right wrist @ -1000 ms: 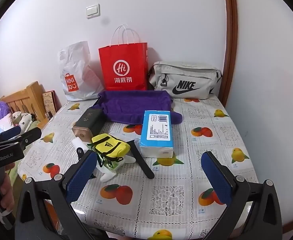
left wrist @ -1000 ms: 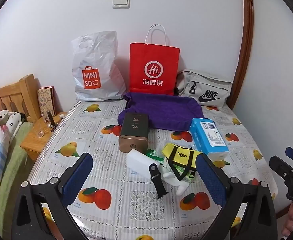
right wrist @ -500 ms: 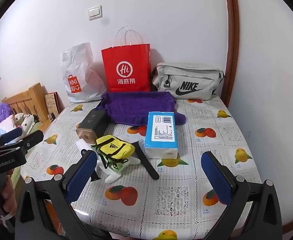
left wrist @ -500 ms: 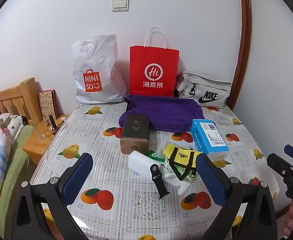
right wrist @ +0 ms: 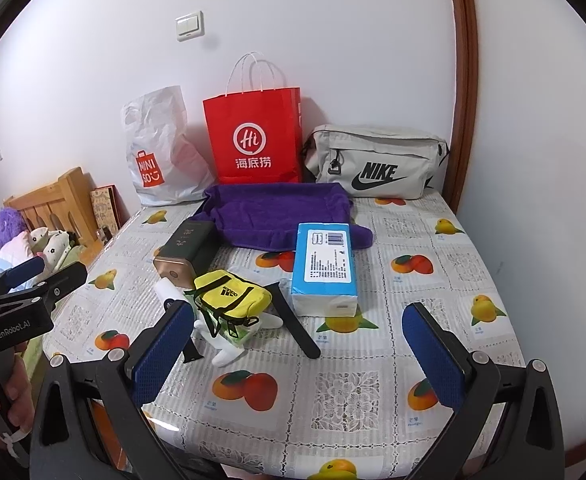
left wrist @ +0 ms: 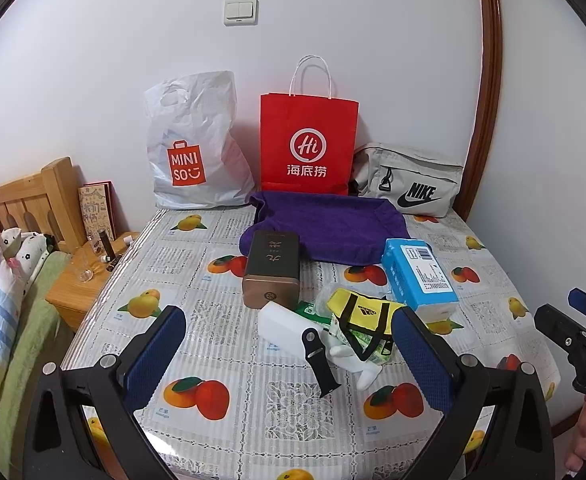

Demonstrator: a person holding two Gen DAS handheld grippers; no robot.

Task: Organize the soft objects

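Note:
A purple towel [left wrist: 325, 226] [right wrist: 277, 214] lies at the back of the fruit-print table [left wrist: 213, 264] [right wrist: 433, 292]. In front of it a blue tissue pack [left wrist: 419, 274] [right wrist: 325, 262], a small yellow pouch [left wrist: 363, 312] [right wrist: 233, 294] on white socks [left wrist: 363, 364] [right wrist: 229, 350], and a black strap [left wrist: 321, 356] [right wrist: 297, 328] sit together. My left gripper [left wrist: 291, 360] [right wrist: 29, 284] hovers open over the near edge, short of the pile. My right gripper [right wrist: 299, 354] [left wrist: 573, 320] is open too, level with the pouch, holding nothing.
Against the wall stand a white plastic bag [left wrist: 197, 148], a red paper bag [left wrist: 307, 144] and a grey waist bag [left wrist: 409, 184]. A dark tin box [left wrist: 273, 268] and a white block [left wrist: 285, 322] lie mid-table. A bed and wooden nightstand [left wrist: 81, 284] are at the left.
Both wrist views have dropped and pulled back slightly, so the table objects sit a little higher in view. Nothing on the table has moved.

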